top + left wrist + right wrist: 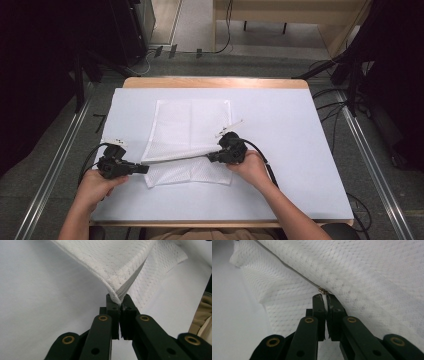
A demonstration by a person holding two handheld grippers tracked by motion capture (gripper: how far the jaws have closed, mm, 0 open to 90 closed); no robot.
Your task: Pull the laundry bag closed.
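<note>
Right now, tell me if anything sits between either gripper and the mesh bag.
Nothing does. The left gripper is shut on one end of the mesh bag zipper edge, and the right gripper is shut on the zipper pull at the other end, both in direct contact.

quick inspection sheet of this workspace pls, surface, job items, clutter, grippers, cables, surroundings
surface: white table cover, wooden edge at the far side
job's things: white mesh bag with a grey zipper, near edge lifted taut
clutter: nothing seen
grippers: left gripper shut on the bag's corner; right gripper shut on the zipper pull's tab
cables: black cable trailing from the right gripper; more on the floor
surroundings: grey floor, metal rails, dark stands
</note>
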